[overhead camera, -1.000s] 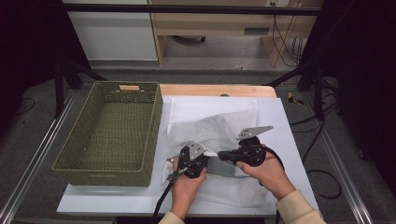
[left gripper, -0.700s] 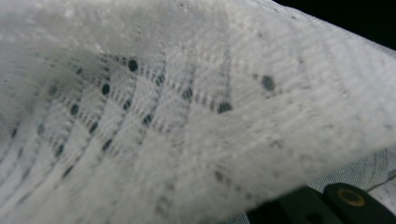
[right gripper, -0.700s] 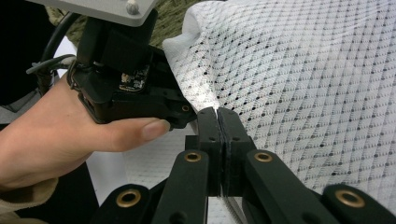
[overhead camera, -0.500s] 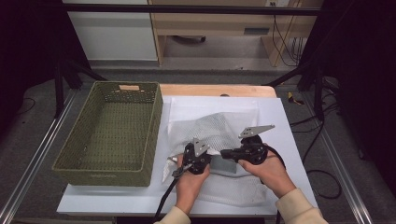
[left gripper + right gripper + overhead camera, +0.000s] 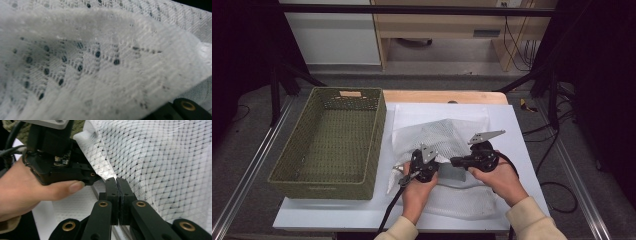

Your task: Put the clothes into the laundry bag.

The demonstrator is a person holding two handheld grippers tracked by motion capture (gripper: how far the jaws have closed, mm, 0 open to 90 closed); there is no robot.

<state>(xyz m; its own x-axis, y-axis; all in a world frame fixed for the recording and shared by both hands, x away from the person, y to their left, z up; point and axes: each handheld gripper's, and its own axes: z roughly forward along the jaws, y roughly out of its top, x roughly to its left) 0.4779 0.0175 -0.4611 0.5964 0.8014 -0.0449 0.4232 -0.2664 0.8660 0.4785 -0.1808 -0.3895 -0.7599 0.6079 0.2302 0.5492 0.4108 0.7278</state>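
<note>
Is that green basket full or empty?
Empty: the green wicker basket shows only its bare woven floor; the white mesh bag lies beside it.

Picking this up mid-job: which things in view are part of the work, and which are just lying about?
In the job:
mesh bag
left gripper, shut on it
right gripper, shut on it

Lying about:
basket
white sheet
table

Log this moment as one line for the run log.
left gripper: shut on white mesh fabric | right gripper: shut on the fabric's edge | green basket: beside them | hands: close together
</note>
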